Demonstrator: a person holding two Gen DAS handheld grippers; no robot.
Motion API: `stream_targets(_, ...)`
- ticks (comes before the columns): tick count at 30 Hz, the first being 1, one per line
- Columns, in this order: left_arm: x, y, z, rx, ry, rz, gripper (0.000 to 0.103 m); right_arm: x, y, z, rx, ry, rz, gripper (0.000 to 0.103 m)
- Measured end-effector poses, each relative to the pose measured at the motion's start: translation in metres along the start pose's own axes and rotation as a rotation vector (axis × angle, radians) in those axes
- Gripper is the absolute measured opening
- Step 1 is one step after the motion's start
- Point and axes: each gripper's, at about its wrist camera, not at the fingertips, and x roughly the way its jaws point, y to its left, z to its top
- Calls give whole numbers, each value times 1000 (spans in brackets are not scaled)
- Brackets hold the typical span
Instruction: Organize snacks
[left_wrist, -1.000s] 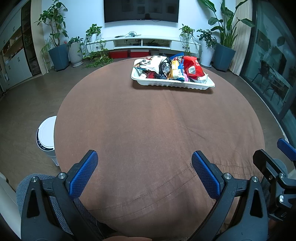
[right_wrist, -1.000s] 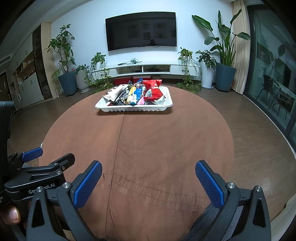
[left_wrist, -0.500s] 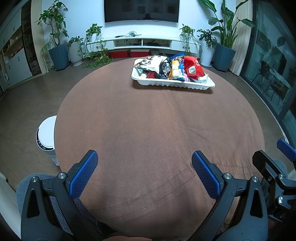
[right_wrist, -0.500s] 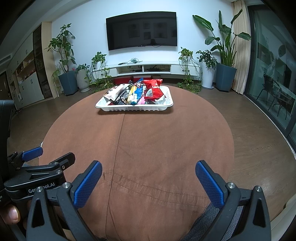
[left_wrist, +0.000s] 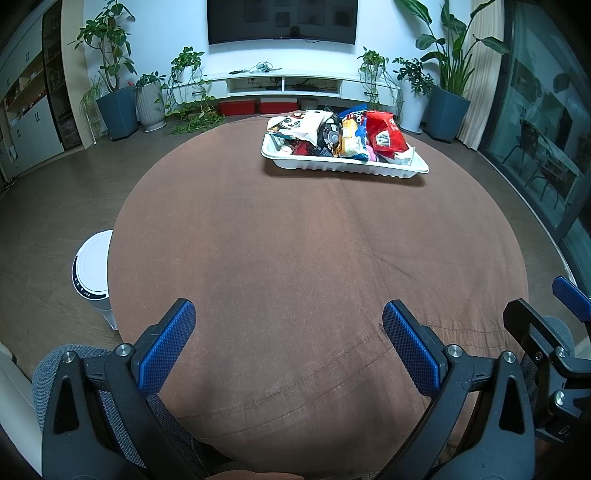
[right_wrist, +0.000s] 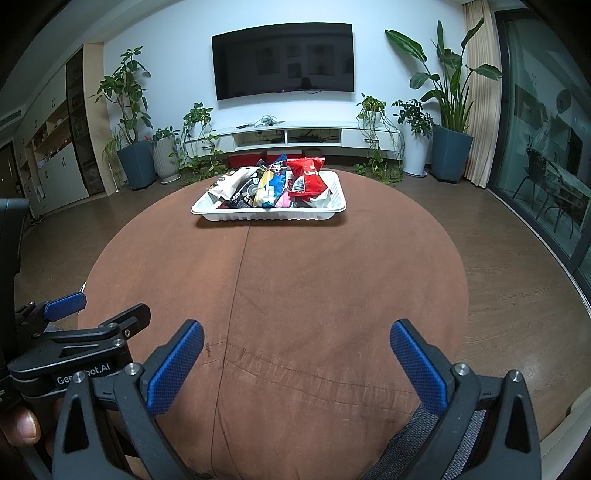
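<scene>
Snacks sit piled in a white tray (left_wrist: 343, 168) at about one o'clock on the far side of the round brown table (left_wrist: 295, 258). Left to right in the left wrist view: a white packet with a cartoon face (left_wrist: 301, 123) at the tray's left end, a dark packet (left_wrist: 328, 134), a yellow and blue bag (left_wrist: 351, 138), then a red bag (left_wrist: 384, 136) near the right end. The table around the tray carries no loose packets that I can see.

By that evidence the tidying looks done or very close to it: every snack in view is already inside the tray, heaped rather than lined up. If neat rows are wanted, that part is left.

At six o'clock, the left gripper (left_wrist: 288, 343) hovers over the near table edge with its blue pads spread wide, holding nothing. Just beside it, the right gripper (right_wrist: 295, 354) is likewise spread apart and empty, well short of the tray. A white round appliance (left_wrist: 92, 273) stands on the floor at nine o'clock.
</scene>
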Motion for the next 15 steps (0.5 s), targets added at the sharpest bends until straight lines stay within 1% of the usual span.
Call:
stream_targets(7, 0, 0, -1, 0, -3, -1, 103, 0, 0, 0, -1, 0, 0, 103)
stream_targets(11, -5, -2, -3, 8, -26, -1, 103, 0, 0, 0, 0, 1, 0, 103)
stream_targets(15, -5, -1, -3, 6, -24, -3, 103, 1, -1, 0, 1, 2, 0, 103)
